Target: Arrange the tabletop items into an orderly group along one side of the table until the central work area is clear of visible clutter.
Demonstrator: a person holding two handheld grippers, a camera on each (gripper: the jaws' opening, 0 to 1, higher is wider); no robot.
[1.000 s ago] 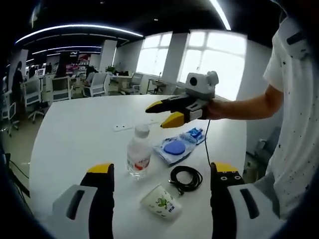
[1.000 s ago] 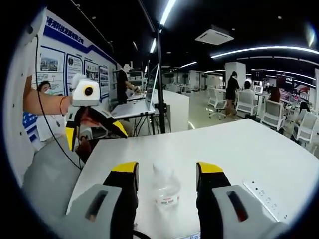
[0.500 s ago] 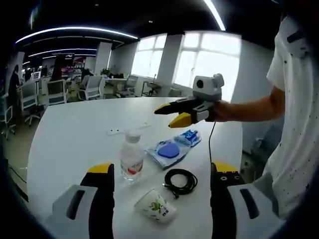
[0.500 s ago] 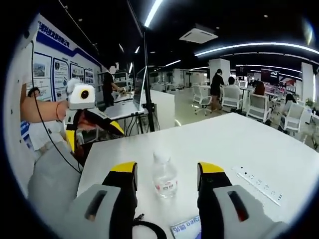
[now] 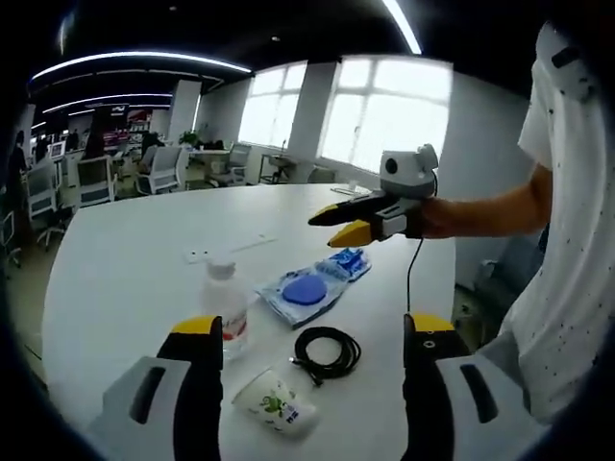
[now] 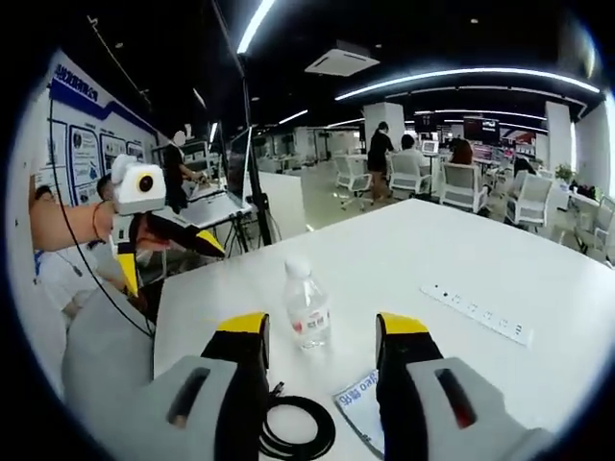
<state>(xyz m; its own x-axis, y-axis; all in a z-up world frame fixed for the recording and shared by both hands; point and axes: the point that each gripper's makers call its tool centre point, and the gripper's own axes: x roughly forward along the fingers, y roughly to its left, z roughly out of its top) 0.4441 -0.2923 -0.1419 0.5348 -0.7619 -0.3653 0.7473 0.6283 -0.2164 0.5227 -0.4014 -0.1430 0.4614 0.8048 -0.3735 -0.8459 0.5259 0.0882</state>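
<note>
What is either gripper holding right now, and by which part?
Nothing. Left gripper and right gripper are both open and empty, above the table, clear of the bottle.

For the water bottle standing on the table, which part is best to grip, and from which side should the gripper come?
Probably the body of the water bottle, around its labelled middle. It stands upright and is round, so a level approach with one jaw on each side suits it. The right gripper already faces it with open jaws and bare table between, so coming straight forward looks easiest. The cap looks too narrow for a steady hold.

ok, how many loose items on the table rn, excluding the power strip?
4: water bottle far left, blue packet mid-table, black cable coil nearer, paper cup lying nearest. The left gripper's jaws may hide more.
</note>
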